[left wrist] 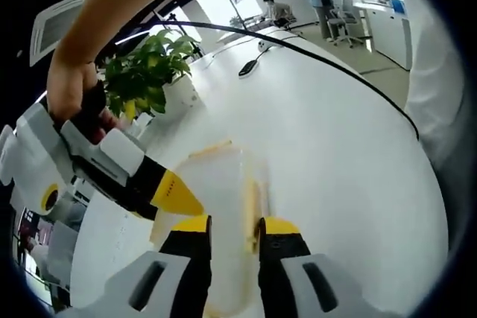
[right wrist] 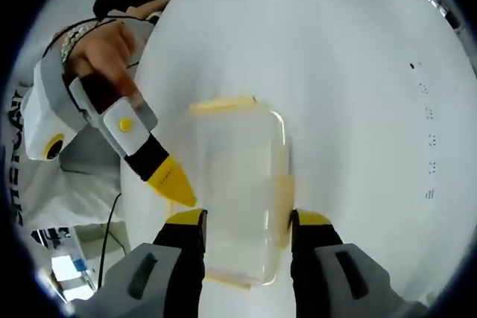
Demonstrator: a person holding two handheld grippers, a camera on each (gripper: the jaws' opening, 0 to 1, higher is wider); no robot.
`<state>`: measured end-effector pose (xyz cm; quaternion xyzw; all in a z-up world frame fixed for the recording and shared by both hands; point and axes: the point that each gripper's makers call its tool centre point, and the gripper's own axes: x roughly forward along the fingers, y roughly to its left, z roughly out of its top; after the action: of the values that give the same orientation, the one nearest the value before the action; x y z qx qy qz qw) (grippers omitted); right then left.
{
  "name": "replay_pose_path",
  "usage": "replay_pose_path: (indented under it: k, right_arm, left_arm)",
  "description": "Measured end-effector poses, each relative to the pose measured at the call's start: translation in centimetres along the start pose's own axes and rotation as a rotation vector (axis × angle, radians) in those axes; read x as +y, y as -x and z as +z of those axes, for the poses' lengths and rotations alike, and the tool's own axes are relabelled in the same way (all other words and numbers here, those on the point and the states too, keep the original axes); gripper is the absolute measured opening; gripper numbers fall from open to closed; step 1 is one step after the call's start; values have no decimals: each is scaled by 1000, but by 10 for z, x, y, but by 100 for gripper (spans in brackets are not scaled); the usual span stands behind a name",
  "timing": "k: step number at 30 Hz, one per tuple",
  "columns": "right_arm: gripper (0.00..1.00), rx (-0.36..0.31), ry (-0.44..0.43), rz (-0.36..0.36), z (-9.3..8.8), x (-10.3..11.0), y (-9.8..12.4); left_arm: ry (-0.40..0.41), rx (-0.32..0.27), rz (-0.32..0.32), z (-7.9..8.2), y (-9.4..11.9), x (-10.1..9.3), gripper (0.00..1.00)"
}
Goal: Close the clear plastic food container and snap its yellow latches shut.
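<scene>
The left gripper (left wrist: 233,227) has its yellow-tipped jaws a small way apart, closed in on a yellow latch (left wrist: 252,214) on the long side of the clear food container (left wrist: 220,184); whether they actually pinch it is hard to tell through the pale plastic. The right gripper (right wrist: 247,221) stands with its jaws wide, straddling the near end of the same container (right wrist: 238,191), one tip at each side, holding nothing firmly that I can see. In the right gripper view, a latch (right wrist: 284,199) lies along the container's side and another (right wrist: 221,104) at its far end.

The container rests on a white round table (left wrist: 335,147). Beyond it on the table stand a leafy potted plant (left wrist: 145,76) and a dark handset-like thing (left wrist: 248,68) (too small to name). Farther off is an office with chairs and people.

A bare hand (right wrist: 100,53) grips the other tool's handle beside the container.
</scene>
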<state>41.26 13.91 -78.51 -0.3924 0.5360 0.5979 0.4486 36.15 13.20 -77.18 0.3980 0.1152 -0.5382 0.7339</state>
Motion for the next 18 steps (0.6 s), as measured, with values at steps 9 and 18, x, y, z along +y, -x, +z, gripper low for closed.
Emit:
replay_pose_path:
  k: [9, 18]
  right_arm:
    - [38, 9, -19, 72, 3, -4, -4]
    - [39, -13, -2, 54, 2, 2, -3]
  left_arm:
    - [-46, -3, 18, 0, -3, -1, 17]
    - [-42, -7, 27, 1, -3, -2, 18]
